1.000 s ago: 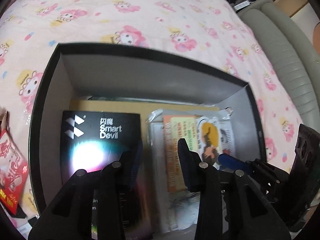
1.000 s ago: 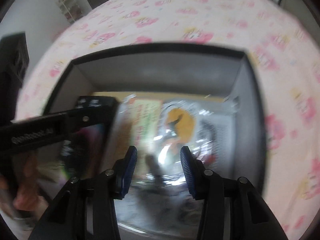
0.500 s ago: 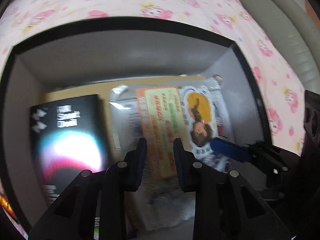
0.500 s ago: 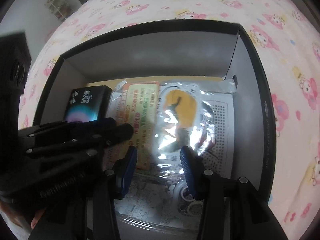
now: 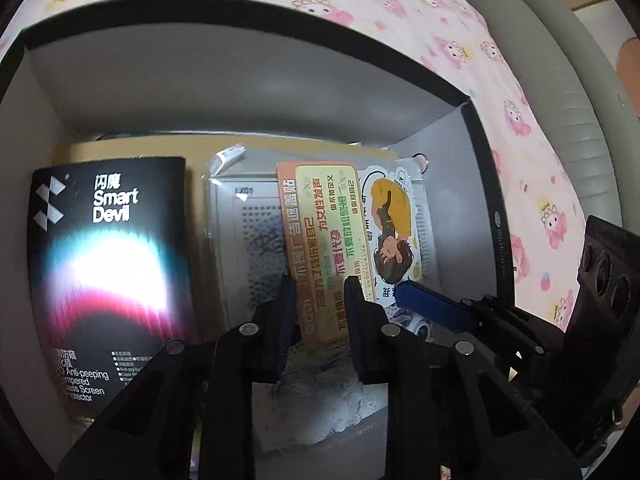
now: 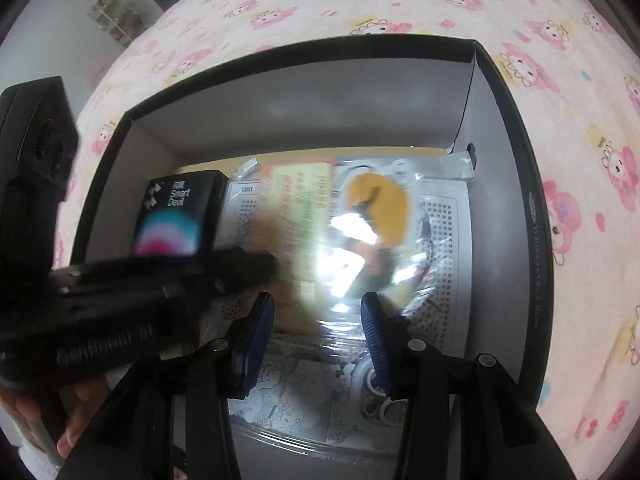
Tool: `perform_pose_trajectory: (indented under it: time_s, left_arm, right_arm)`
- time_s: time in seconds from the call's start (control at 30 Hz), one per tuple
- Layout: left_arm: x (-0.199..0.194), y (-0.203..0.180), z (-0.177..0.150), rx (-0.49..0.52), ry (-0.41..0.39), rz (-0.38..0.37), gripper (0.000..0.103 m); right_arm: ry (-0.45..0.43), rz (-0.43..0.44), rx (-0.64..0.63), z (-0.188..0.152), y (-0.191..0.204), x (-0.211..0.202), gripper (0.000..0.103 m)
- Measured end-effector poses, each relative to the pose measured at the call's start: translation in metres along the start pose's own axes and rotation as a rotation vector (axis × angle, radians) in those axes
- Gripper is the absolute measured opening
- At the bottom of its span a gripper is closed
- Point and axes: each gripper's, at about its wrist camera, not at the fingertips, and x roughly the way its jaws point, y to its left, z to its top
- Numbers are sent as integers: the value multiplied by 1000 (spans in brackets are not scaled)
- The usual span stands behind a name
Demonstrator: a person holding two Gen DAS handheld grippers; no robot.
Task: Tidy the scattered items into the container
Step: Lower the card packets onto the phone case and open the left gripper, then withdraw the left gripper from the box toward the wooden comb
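Left tongs (image 5: 320, 284) were closing, orange card (image 5: 326, 240) between them, long axis near-to-far in the box (image 5: 240, 80); right tongs (image 6: 318, 312) half-open, empty.

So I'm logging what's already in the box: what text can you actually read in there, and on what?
"Smart Devil": black packet, top, beside two Chinese characters.
"Anti-peeping ... Glass Screen Protector": same packet, bottom, partly cut off.
"LX01": grey perforated sheet, top corner.
Orange card: Chinese print, not reliably readable.
Box rim print: too small.
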Motion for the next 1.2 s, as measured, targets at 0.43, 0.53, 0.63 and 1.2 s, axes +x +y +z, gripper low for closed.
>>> perform_pose_trajectory:
  time_s: [0.43, 0.53, 0.63, 1.2]
  left_arm:
    - [-10, -6, 10, 44, 19, -37, 30]
    - [-25, -4, 9, 46, -51, 28, 30]
    - [-23, 7, 19, 33, -75, 120, 30]
    - [-3, 10, -2, -57, -40, 55, 26]
  right_arm:
    - [46, 117, 48, 2, -11, 3, 45]
    - [-1, 92, 39, 3, -13, -6, 45]
    - [-24, 115, 34, 10, -18, -2, 45]
    - [-69, 65, 59, 14, -19, -14, 44]
